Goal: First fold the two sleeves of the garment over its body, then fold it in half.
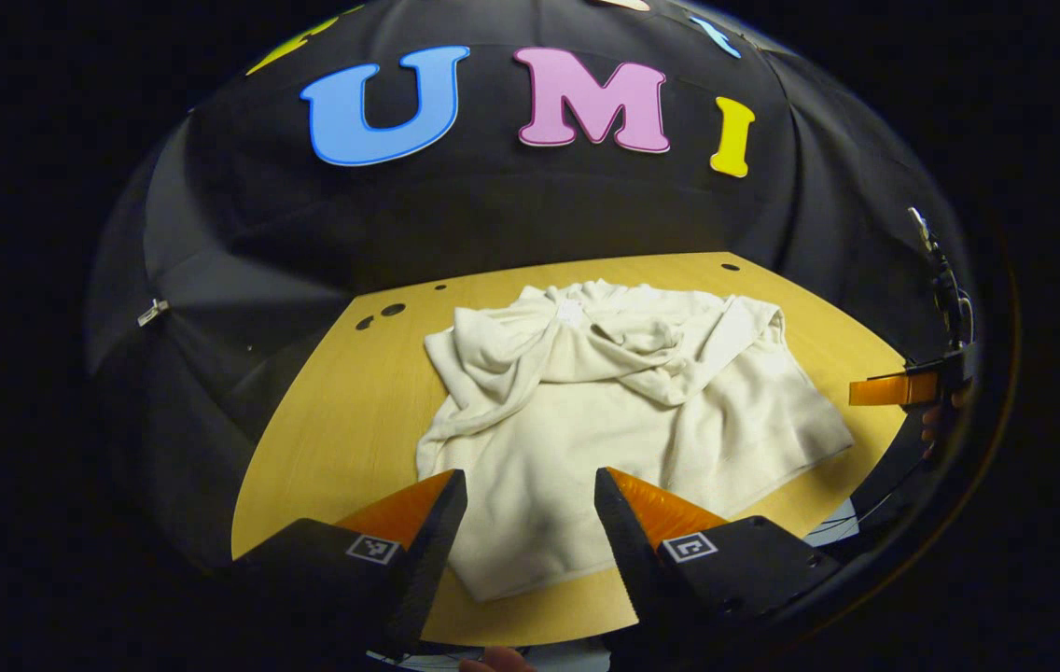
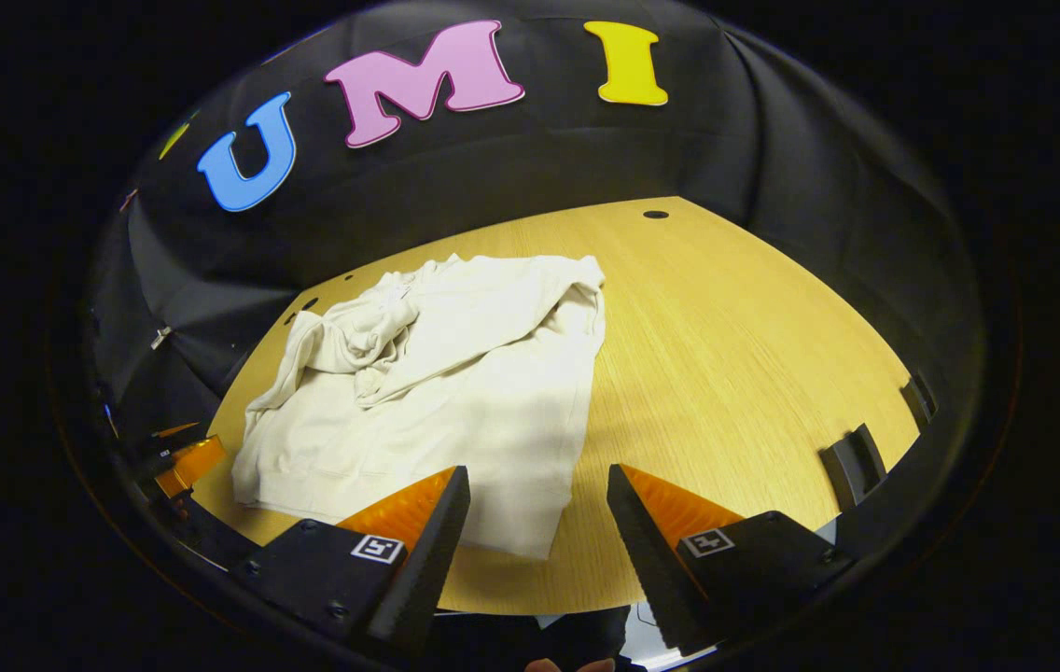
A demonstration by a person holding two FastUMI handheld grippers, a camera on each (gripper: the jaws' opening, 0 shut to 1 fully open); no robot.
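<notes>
**Both grippers open, hovering at near hem of garment; sleeves lying across body**

The garment (image 1: 623,420), a cream long-sleeved top, is lying on the wooden table (image 1: 343,420) with its collar toward the booth wall and its hem toward the near edge. Both sleeves (image 1: 586,350) are lying crossed over the chest in a loose, rumpled bundle; the lower body is lying flatter.

In the left gripper view, the left gripper (image 1: 530,523) is hanging above the near hem with its fingers spread apart and nothing between them; the cloth is showing through the gap. Whether the fingertips are touching the fabric cannot be told. The right gripper (image 1: 894,387) is showing at the far right edge of this view, just beside the garment's right side, with part of a hand (image 1: 936,420) behind it.

In the right gripper view, the right gripper (image 2: 537,523) is also standing open and empty. Its left finger is overlapping the near right corner of the garment (image 2: 455,392), while its right finger is sitting over bare table (image 2: 754,355). The left gripper (image 2: 185,462) is showing at the lower left, near the garment's left hem corner.

Open wood is lying broad to the garment's right, narrower on its left, and as a thin strip along the near edge. Dark holes (image 1: 381,313) are dotting the far side of the table.
</notes>
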